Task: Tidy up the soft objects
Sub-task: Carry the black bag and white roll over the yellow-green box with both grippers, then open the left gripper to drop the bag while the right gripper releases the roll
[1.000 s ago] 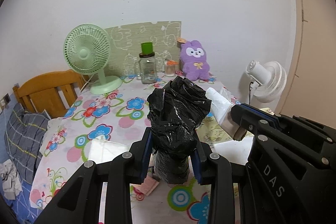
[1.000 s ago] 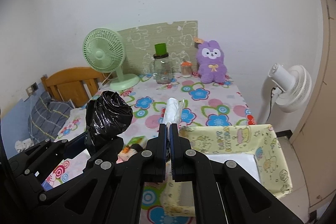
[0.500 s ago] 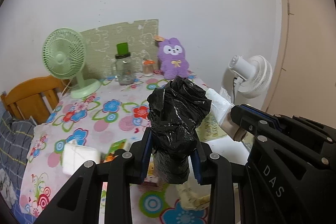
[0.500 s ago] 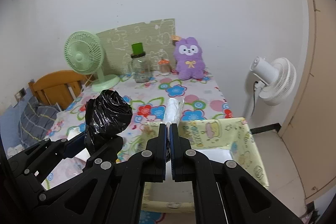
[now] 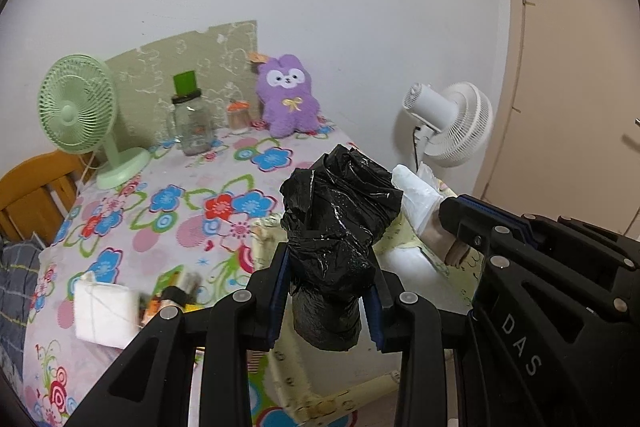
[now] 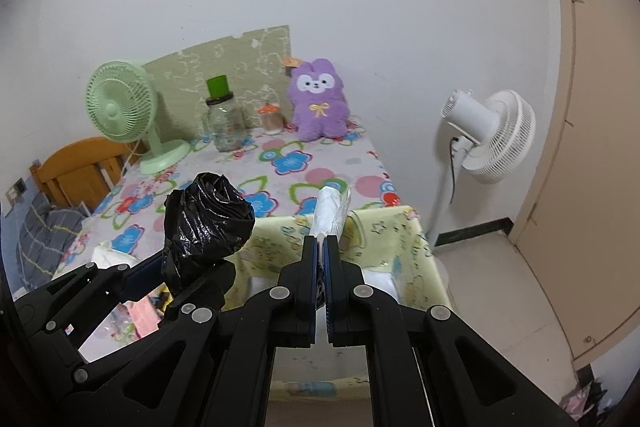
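Observation:
My left gripper (image 5: 325, 311) is shut on a roll of black plastic bags (image 5: 338, 227), held upright above the yellow fabric basket (image 5: 276, 367); the roll also shows in the right wrist view (image 6: 206, 223). My right gripper (image 6: 321, 251) is shut on a roll of white plastic bags (image 6: 330, 211), held over the same basket (image 6: 384, 231). In the left wrist view the white roll (image 5: 416, 197) sits just right of the black one. The basket's floor looks white.
A flowered tablecloth (image 5: 168, 211) carries a green fan (image 5: 80, 115), a glass jar (image 5: 192, 127), a purple plush (image 5: 288, 103), a white folded cloth (image 5: 104, 311) and small packets. A white standing fan (image 6: 488, 135) is at the right, a wooden chair (image 5: 28, 195) at the left.
Both grippers, still holding their rolls, have moved right and forward, from over the table's middle to above the yellow basket at the table's right edge.

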